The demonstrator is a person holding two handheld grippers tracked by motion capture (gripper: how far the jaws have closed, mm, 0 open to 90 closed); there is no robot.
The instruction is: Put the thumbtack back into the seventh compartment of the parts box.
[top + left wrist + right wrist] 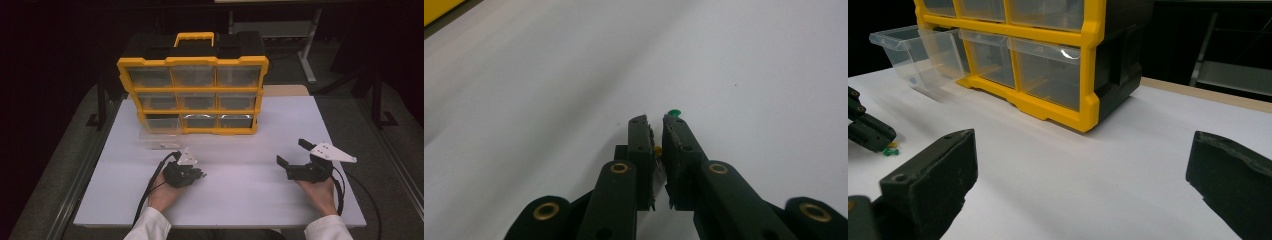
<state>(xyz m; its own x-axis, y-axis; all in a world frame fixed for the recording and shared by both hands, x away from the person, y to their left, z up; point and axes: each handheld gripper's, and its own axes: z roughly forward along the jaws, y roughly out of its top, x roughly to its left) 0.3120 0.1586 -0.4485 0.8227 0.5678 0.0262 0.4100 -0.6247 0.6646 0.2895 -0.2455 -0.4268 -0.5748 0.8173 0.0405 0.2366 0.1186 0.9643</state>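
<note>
Left gripper (657, 125) low over table (240, 200), jaws nearly closed around yellow pin (657, 149); real contact unclear. Green pin (674, 112) lies at tip. Pins: tiny, light, hard, slippery, sharp; pinch head. Right gripper (1083, 180) wide open, empty. Pulled-out drawer (159, 134) near organizer (192, 97).

Yellow-black organizer (192, 95); white table (250, 190); green pushpin (674, 112); black jaws.

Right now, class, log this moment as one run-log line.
left claw: nearly shut around yellow pushpin, green pushpin at tip | right claw: open, empty | clear drawer: pulled out of yellow organizer
</note>
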